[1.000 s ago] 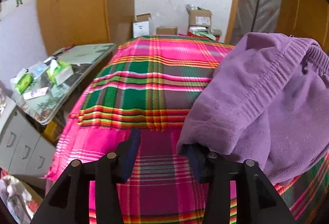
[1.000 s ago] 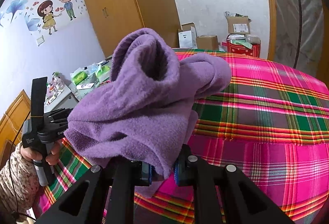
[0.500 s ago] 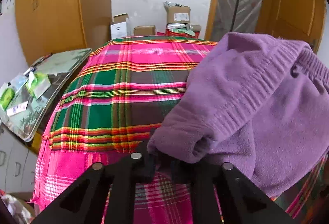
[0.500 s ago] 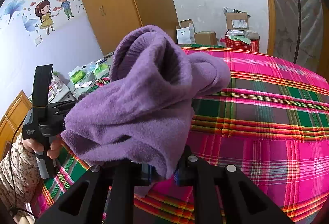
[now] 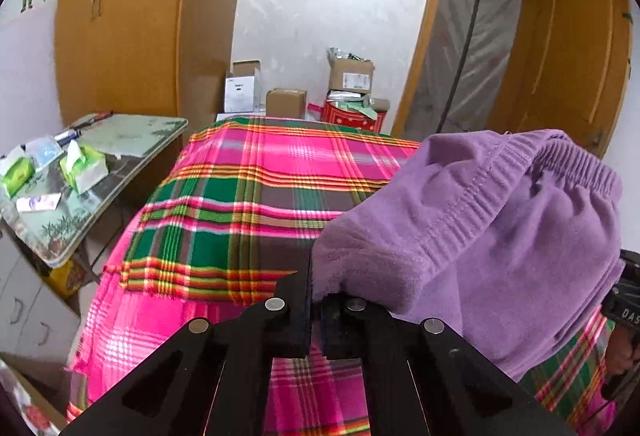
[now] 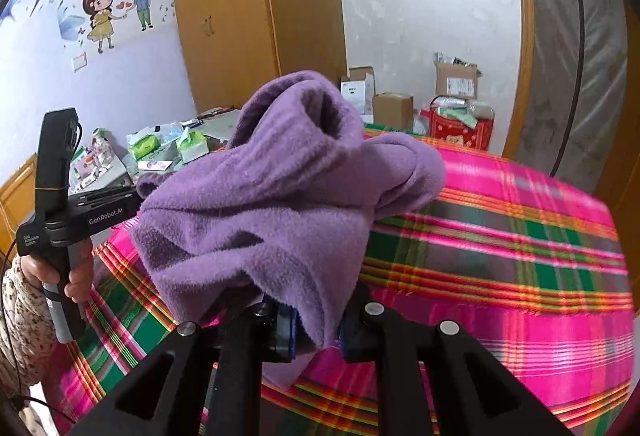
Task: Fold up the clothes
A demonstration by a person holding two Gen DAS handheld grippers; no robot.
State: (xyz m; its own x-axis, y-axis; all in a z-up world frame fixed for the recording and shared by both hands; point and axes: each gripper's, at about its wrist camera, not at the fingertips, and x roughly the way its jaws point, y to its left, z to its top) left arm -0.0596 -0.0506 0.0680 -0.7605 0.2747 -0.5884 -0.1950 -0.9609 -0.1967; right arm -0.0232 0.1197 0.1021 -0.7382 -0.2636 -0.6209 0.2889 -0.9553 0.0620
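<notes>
**Purple fleece held up between two grippers**

A soft purple fleece garment with an elastic ribbed waistband (image 5: 500,220) is held bunched in the air above the bed covered in a pink, green and orange plaid blanket (image 5: 224,220). The left gripper (image 5: 316,300) is seen clamped on an edge of the fleece near the waistband, its jaws drawn together with cloth pinched between them. The right gripper (image 6: 316,320) is likewise closed on a hanging fold of the same garment (image 6: 272,203), cloth trapped between its jaws. In the right wrist view the left gripper's black handle is gripped by a hand (image 6: 74,276) at the left edge of the bed.

The garment is judged to be lifted for spreading or re-gripping; no crease is yet readable in the crumpled mass. What comes next calls for the two held points to be drawn apart so the fleece is pulled taut, then lowered flat onto the blanket's open middle.
</notes>
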